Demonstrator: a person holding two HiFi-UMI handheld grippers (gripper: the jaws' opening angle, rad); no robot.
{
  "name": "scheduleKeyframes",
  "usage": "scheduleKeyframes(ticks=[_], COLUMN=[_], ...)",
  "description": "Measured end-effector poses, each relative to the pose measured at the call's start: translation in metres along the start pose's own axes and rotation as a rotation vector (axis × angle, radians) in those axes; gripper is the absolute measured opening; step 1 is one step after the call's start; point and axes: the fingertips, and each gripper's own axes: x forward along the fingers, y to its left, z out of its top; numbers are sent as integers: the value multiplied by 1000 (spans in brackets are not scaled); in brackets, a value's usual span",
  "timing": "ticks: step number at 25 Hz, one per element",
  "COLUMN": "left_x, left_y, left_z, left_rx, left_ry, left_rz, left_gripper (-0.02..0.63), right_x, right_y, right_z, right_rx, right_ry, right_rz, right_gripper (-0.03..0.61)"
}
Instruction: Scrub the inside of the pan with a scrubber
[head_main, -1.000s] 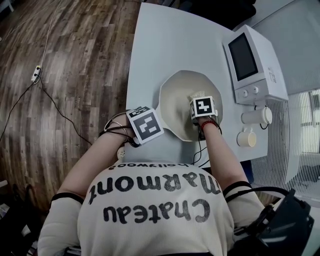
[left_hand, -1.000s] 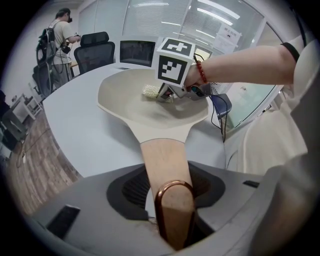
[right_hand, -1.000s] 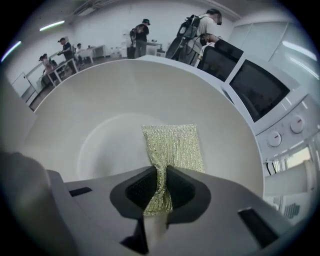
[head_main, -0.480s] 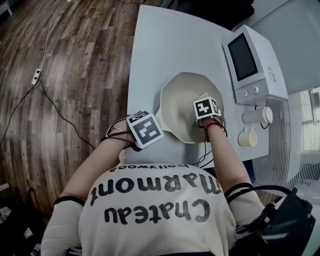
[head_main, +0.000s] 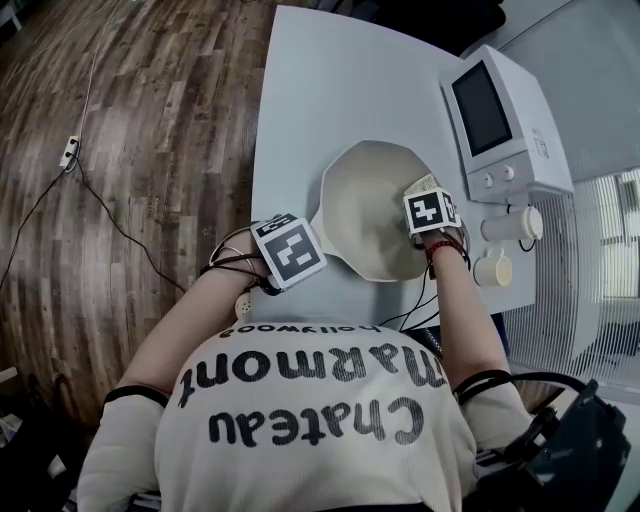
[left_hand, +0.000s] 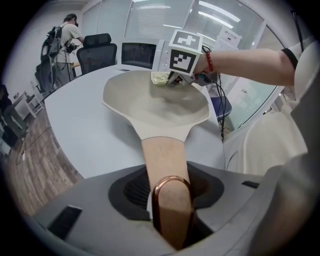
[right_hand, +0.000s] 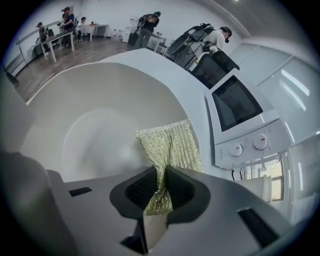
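A cream pan (head_main: 365, 205) rests on the white table (head_main: 300, 90), its tan handle (left_hand: 165, 160) toward me. My left gripper (head_main: 300, 245) is shut on that handle; its jaws have just been closing with the handle between them, copper ring end (left_hand: 172, 187) inside. My right gripper (head_main: 430, 205) hovers over the pan's right rim, shut on a gold mesh scrubber (right_hand: 170, 145). The scrubber hangs above the pan's inner wall (right_hand: 90, 130), and in the left gripper view the scrubber (left_hand: 161, 77) shows at the far rim.
A white microwave (head_main: 505, 120) stands right of the pan, close to my right gripper. Two white cups (head_main: 510, 228) (head_main: 492, 270) sit by the table's right edge. Cables (head_main: 405, 315) trail off the near edge. Wooden floor (head_main: 130, 150) lies left. People stand far behind.
My right gripper with the scrubber has moved right and up, from the middle of the pan to its right rim. The left gripper and the pan have stayed put.
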Motion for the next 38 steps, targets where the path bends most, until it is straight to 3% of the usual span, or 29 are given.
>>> scheduleKeyframes(ticks=[5, 7, 9, 11, 13, 14, 16, 19, 26, 29, 32, 36, 38], left_x=[-1, 1, 4, 5, 6, 6, 6, 4, 4, 4, 5, 4, 4], left_y=[-1, -1, 0, 0, -1, -1, -3, -3, -5, -5, -6, -6, -6], left_z=[3, 5, 4, 4, 5, 5, 4, 3, 3, 4, 2, 2, 1], left_rx=[-12, -9, -10, -14, -15, -15, -16, -19, -19, -18, -18, -23, -27], left_ry=[-1, 2, 1, -2, -3, -3, -2, -5, 2, 3, 3, 0, -2], left_rz=[1, 0, 0, -1, -2, -3, -4, -5, -4, -3, -2, -8, -10], left_gripper=[175, 176, 176, 176, 176, 176, 178, 178, 176, 178, 179, 179, 181], right_x=[-28, -44, -65, -89, -110, -118, -128, -134, -101, -87, -71, -41, -34], right_y=[-28, -30, -9, 35, 89, 113, 151, 189, 211, 212, 212, 201, 196], right_z=[9, 21, 42, 60, 67, 65, 55, 46, 50, 44, 34, 11, 4], right_rx=[112, 210, 303, 372, 395, 389, 364, 362, 554, 550, 479, 208, 144], right_ry=[-61, -145, -264, -336, -321, -290, -221, -138, -15, 39, 85, 130, 135], right_rz=[-15, 74, 275, 574, 862, 965, 1090, 1205, 1225, 1183, 1092, 827, 765], right_gripper=[52, 52, 52, 52, 52, 52, 52, 54, 57, 57, 64, 64, 64])
